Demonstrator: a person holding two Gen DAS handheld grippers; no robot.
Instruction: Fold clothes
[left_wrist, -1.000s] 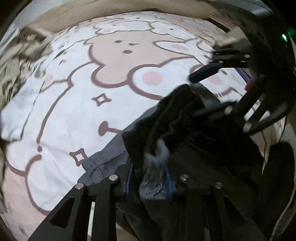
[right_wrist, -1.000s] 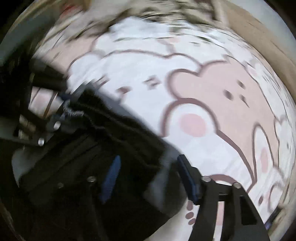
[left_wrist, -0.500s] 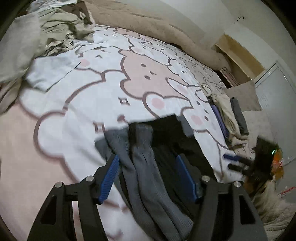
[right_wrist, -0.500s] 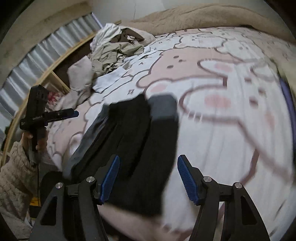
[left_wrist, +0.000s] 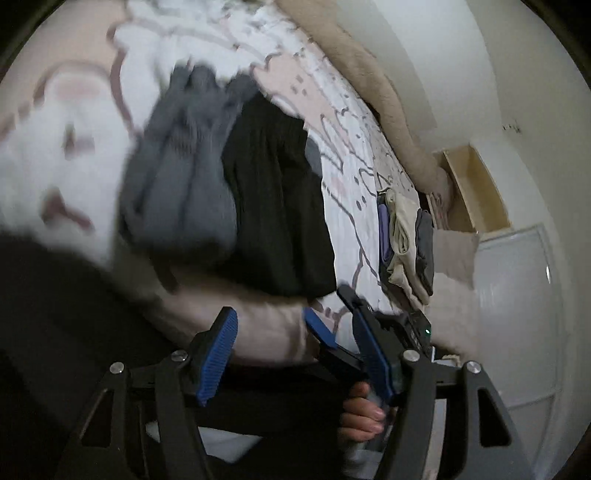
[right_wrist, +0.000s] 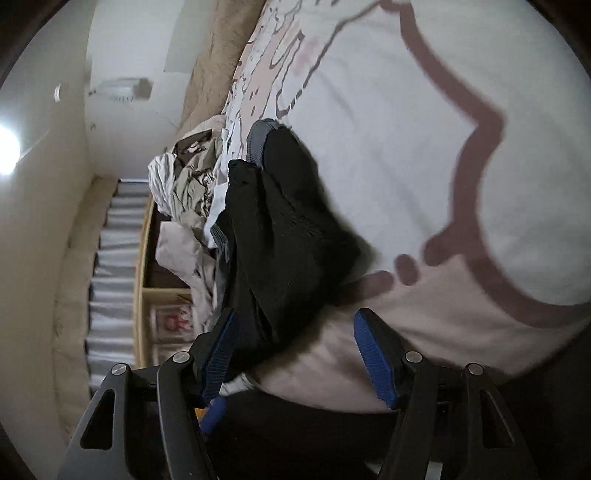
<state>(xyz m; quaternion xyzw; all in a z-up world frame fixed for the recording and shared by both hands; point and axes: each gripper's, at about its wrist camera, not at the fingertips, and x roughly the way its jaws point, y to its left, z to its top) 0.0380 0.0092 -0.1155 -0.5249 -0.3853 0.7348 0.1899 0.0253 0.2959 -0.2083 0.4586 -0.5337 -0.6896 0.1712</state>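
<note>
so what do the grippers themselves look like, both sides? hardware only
Both match: the left gripper and the right gripper have black angular frames with triangular cut-outs, silver round screw heads at the joints, and two fingers faced with ribbed blue pads. In the left wrist view the right gripper shows a small green light. No cables or sleeves visible.

Both views are dim and rimmed by a black fisheye vignette that bends straight lines. A lamp (right_wrist: 5, 151) glares white at nine o'clock in the right wrist view. Motion blur smears the bedsheet (left_wrist: 55, 155) toward ten o'clock; the grey garment (left_wrist: 177, 184) there is perhaps ribbed.
</note>
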